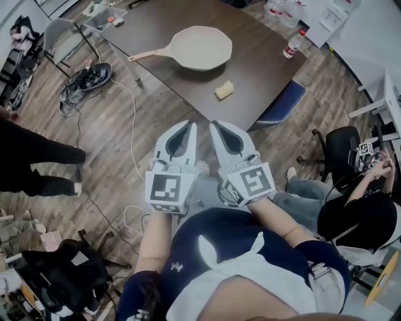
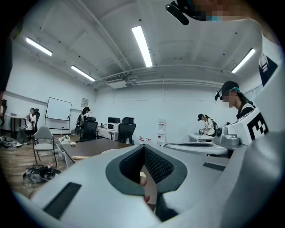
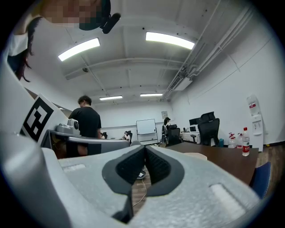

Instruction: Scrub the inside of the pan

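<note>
A cream pan (image 1: 202,47) lies on the dark brown table (image 1: 263,69), its handle (image 1: 147,55) pointing left. A yellow sponge (image 1: 224,89) rests near the table's front edge. Both grippers hang side by side close to my body, above the wooden floor and short of the table. The left gripper (image 1: 189,127) is shut with nothing in it, its jaws meeting at the tips (image 2: 144,148). The right gripper (image 1: 215,126) is shut and empty too (image 3: 144,148). The pan (image 2: 111,151) shows low and far in the left gripper view, and just past the jaws (image 3: 196,155) in the right gripper view.
A blue chair (image 1: 282,103) is pushed under the table's near right corner. A water bottle (image 1: 292,44) and a clear bin (image 1: 103,17) stand on the table. Cables and a bag (image 1: 88,78) lie on the floor at left. One person sits at right (image 1: 357,216); another stands at left (image 1: 31,163).
</note>
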